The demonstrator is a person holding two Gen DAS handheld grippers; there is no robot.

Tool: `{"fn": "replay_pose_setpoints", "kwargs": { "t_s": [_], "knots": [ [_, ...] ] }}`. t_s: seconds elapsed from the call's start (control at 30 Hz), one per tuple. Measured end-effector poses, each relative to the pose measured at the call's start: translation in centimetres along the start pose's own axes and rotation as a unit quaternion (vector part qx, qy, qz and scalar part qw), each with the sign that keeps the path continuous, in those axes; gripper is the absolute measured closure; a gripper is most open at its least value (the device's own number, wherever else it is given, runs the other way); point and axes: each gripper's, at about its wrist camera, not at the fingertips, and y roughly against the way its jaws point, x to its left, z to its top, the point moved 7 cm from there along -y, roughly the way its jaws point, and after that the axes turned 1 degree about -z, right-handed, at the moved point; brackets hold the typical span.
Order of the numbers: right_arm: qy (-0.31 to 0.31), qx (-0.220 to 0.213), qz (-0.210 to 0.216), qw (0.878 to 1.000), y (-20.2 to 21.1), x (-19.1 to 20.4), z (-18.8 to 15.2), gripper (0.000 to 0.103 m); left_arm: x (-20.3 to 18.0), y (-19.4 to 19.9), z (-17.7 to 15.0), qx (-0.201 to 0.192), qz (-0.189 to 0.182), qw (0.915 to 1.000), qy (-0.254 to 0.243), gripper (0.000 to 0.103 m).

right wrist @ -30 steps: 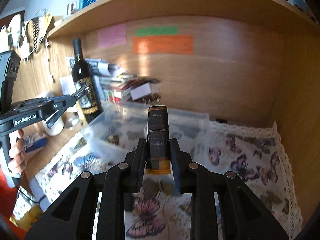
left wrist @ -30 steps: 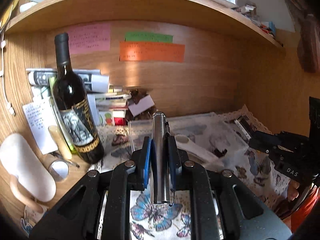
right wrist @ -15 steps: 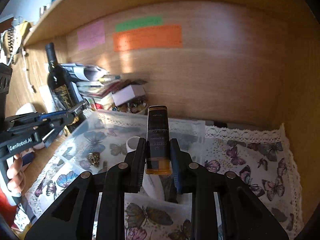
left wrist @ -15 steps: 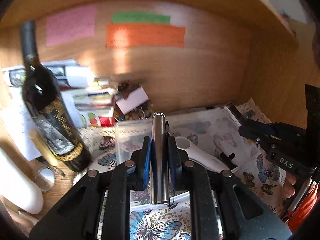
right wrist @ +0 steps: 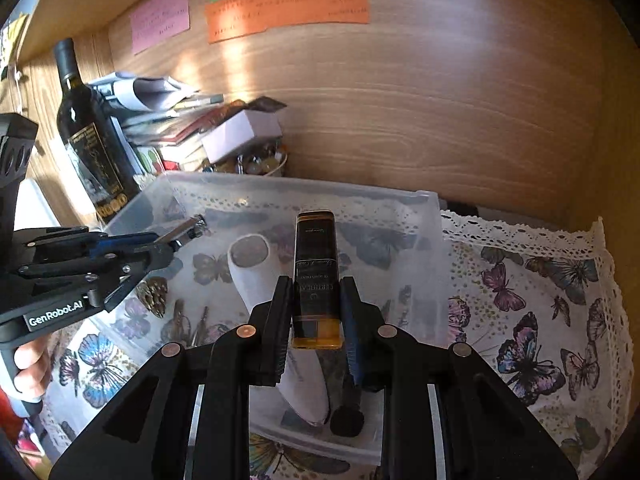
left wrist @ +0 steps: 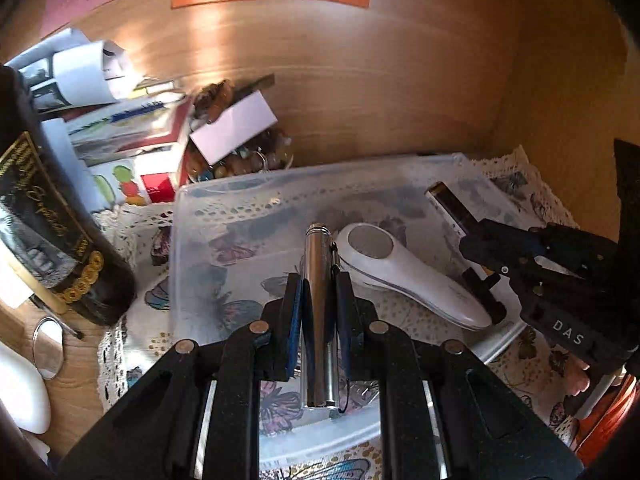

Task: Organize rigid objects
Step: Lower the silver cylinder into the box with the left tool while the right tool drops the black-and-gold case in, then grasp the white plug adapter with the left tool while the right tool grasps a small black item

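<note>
My left gripper (left wrist: 318, 300) is shut on a silver metal tube (left wrist: 318, 280) and holds it over the clear plastic bin (left wrist: 188, 216). My right gripper (right wrist: 316, 300) is shut on a dark lighter with an amber base (right wrist: 316, 268), also above the bin (right wrist: 424, 216). A white handheld magnifier (left wrist: 400, 276) lies in the bin; it shows in the right wrist view (right wrist: 260, 276) too. The left gripper (right wrist: 176, 240) shows at the left of the right wrist view, the right gripper (left wrist: 476, 240) at the right of the left wrist view.
A dark wine bottle (right wrist: 90, 136) stands left of the bin, also close in the left wrist view (left wrist: 44, 224). Stacked papers and a white box (right wrist: 240, 132) sit against the wooden back wall. A butterfly cloth (right wrist: 540, 300) covers the desk. A small round mirror (left wrist: 48, 346) lies at left.
Both grippers have moved forward and down over the bin, still holding their objects. The bin and magnifier now appear closer and larger.
</note>
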Motion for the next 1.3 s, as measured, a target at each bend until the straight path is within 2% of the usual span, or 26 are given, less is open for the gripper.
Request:
{"fn": "replay_pose_setpoints", "kwargs": {
  "t_s": [0.1,0.37,0.5,0.6,0.7,0.87,0.93,1.07,1.3],
  "knots": [
    [0.006,0.0,0.013,1.0,-0.1,0.3,0.0,0.081,-0.4,-0.5,-0.1,0.006,-0.001,1.0,-0.005,0.087],
    [0.011,0.003,0.012,1.0,-0.1,0.7,0.0,0.079,-0.8,0.4,0.0,0.001,0.008,0.9999,-0.011,0.084],
    [0.003,-0.01,0.013,1.0,0.9,0.5,0.5,0.069,-1.2,2.6,0.3,-0.021,0.018,0.9994,-0.019,0.067],
    [0.002,-0.027,0.015,1.0,2.5,0.5,0.8,0.062,-1.5,4.3,0.4,-0.04,0.03,0.9983,-0.029,0.058],
    [-0.001,-0.04,0.026,0.999,4.1,0.7,1.0,0.054,-1.7,6.2,0.5,-0.061,0.037,0.9968,-0.034,0.042],
    [0.008,-0.073,0.02,0.997,7.1,0.9,0.9,0.038,-2.0,8.8,0.3,-0.089,0.033,0.9951,-0.028,0.029],
    [0.014,-0.081,0.024,0.996,8.1,1.2,0.6,0.031,-2.2,9.4,-0.1,-0.095,0.029,0.9947,-0.025,0.02],
    [0.017,-0.086,0.021,0.996,9.3,1.4,-0.5,0.03,-2.7,9.5,-1.4,-0.092,0.035,0.9947,-0.028,0.017],
    [0.012,-0.046,0.008,0.999,8.4,1.3,-3.7,0.029,-3.6,8.3,-5.1,-0.052,0.017,0.9982,-0.026,0.015]
  ]
}}
